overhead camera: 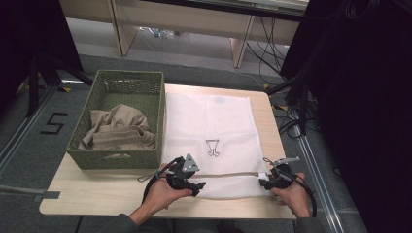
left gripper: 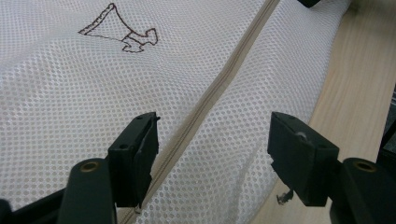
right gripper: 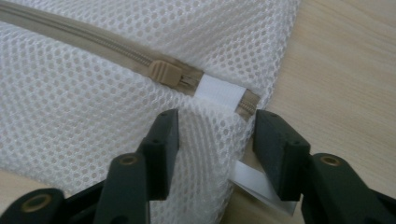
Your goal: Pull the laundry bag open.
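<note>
I'm working the bag (overhead camera: 209,127) lying flat on the table (overhead camera: 269,121) w/ both grippers, L (left gripper: 212,154) & R (right gripper: 215,144), unclenched, so R should be pinching the zip pull (right gripper: 164,73) squarely while L's pinning the mesh.

White mesh laundry bag (overhead camera: 209,121) with tan zipper (right gripper: 93,39), brown outline emblem (overhead camera: 212,147), green woven basket (overhead camera: 116,160), beige cloth (overhead camera: 119,127), black claws

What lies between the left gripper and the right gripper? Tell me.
In the high view, the near strip of the white mesh bag with its tan zipper runs between the left gripper and the right gripper.
</note>
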### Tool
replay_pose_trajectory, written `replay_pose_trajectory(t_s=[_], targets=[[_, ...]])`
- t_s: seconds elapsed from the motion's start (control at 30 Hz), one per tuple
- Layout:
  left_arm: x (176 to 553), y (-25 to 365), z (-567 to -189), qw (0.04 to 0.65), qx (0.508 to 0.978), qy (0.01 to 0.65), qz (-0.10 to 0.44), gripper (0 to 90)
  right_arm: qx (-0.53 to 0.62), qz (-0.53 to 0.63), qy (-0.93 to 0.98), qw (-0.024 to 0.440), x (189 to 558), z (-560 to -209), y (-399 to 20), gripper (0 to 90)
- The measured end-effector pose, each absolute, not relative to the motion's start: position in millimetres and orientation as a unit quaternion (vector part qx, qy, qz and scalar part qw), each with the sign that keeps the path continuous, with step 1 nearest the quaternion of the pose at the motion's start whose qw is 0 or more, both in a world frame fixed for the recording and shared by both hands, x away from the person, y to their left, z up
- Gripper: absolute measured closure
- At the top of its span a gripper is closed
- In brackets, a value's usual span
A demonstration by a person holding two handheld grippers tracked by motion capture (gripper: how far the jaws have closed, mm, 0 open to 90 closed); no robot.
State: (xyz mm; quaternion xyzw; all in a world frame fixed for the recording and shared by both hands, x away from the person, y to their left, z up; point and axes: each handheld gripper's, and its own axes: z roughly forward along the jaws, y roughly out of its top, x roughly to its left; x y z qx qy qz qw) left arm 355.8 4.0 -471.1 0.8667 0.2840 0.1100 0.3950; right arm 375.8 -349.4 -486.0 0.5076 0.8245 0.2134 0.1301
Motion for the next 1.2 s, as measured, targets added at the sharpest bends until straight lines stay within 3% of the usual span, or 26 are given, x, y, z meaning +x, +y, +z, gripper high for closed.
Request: replay_pose_trajectory(t_s=[0.07,0.1,0.13,0.17,0.3,0.47,0.73,1.2], targets=[[355.9,4.3,-470.6,0.395,0.867,0.284,0.11,33.7,0.507,0.214,0.825,0.129,375.4,-485.9,-349.2,59.0],[355.5,4.7,-470.1,0.396,0.866,0.285,0.111,33.7,0.499,0.222,0.828,0.128,374.8,-486.1,-348.9,68.7],[355.3,4.8,-469.8,0.396,0.866,0.286,0.112,33.7,0.499,0.222,0.828,0.128,374.8,-486.1,-348.9,68.7],[354.8,4.8,-469.2,0.397,0.865,0.285,0.112,33.7,0.49,0.223,0.833,0.124,374.6,-485.9,-347.3,76.6],[355.0,5.1,-468.4,0.397,0.865,0.285,0.112,33.7,0.483,0.218,0.839,0.123,375.8,-484.7,-345.4,83.1],[357.3,4.6,-467.5,0.399,0.864,0.286,0.111,33.7,0.472,0.209,0.846,0.131,376.0,-481.3,-344.6,84.6],[361.0,-5.2,-462.2,0.41,0.862,0.279,0.106,36.4,0.442,0.243,0.838,0.209,362.4,-445.6,-343.1,85.1],[375.3,-39.6,-453.2,0.437,0.856,0.254,0.107,46.7,0.424,0.283,0.83,0.227,355.2,-424.7,-337.8,85.8]])
